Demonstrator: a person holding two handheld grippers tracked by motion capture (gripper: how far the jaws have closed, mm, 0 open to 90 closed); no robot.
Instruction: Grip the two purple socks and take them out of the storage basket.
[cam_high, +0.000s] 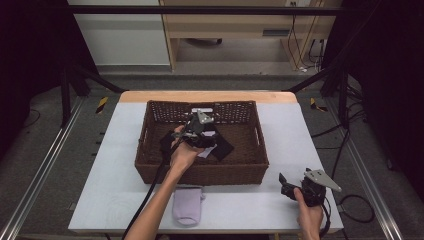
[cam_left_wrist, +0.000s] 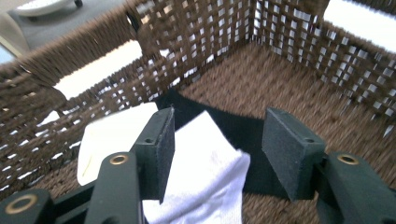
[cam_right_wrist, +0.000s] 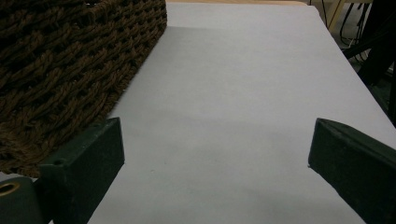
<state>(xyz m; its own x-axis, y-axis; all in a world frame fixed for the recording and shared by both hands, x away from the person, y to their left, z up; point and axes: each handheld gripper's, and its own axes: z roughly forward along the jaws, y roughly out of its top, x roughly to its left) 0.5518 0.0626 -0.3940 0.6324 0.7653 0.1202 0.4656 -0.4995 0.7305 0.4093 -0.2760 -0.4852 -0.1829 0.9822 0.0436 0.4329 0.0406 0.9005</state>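
A brown woven basket (cam_high: 200, 172) stands in the middle of the white table (cam_high: 115, 165). My left gripper (cam_high: 197, 131) is lowered inside it, held by a hand. Its jaws (cam_left_wrist: 217, 126) stand open just above a white sock (cam_left_wrist: 205, 163), which lies on a black sock (cam_left_wrist: 245, 133) on the basket floor. The pads do not press on either sock. A second pale piece (cam_left_wrist: 112, 135) lies to the left of the white sock. My right gripper (cam_high: 290, 186) rests near the table's front right corner, open (cam_right_wrist: 215, 140) with nothing between its fingers.
A lilac sock (cam_high: 187, 205) lies on the table in front of the basket. The basket's wall (cam_right_wrist: 70, 56) is close to the left of my right gripper. Bare table (cam_right_wrist: 243, 93) stretches ahead of it. Cables trail off the table's right side.
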